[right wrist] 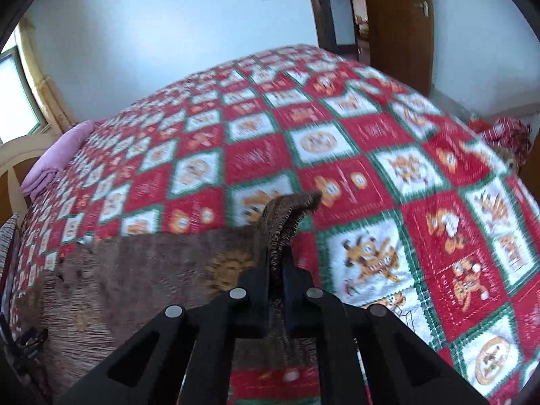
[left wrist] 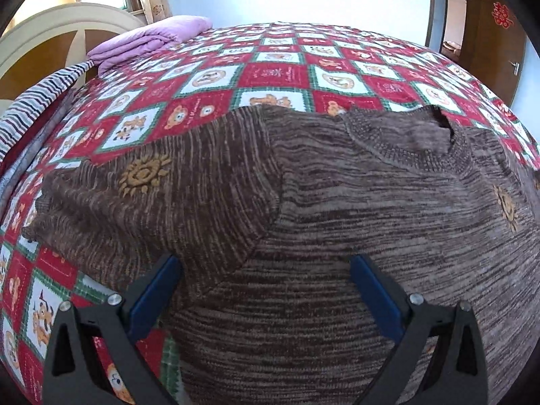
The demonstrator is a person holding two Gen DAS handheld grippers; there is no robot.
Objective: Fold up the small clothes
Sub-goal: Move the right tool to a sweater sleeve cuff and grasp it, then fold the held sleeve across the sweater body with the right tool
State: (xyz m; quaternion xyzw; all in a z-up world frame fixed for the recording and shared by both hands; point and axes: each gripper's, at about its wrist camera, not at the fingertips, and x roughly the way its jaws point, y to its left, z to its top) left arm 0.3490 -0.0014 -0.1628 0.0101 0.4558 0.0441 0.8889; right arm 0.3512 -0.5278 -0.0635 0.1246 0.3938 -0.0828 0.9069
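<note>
Early in the fold — brown knit sweater [left wrist: 337, 236] lies spread flat on the checked bedspread [left wrist: 270, 67], neck hole away from the cameras, one sleeve angled out to the side. No fold looks finished yet; sleeves and body are left to do. Right gripper [right wrist: 277, 263] is clamped tight on a sweater edge, likely a sleeve end, its tip curling up above the jaws. Left gripper [left wrist: 266, 280] hangs over the body, jaws wide, holding nothing. Thick, soft knit with orange sun motifs.
</note>
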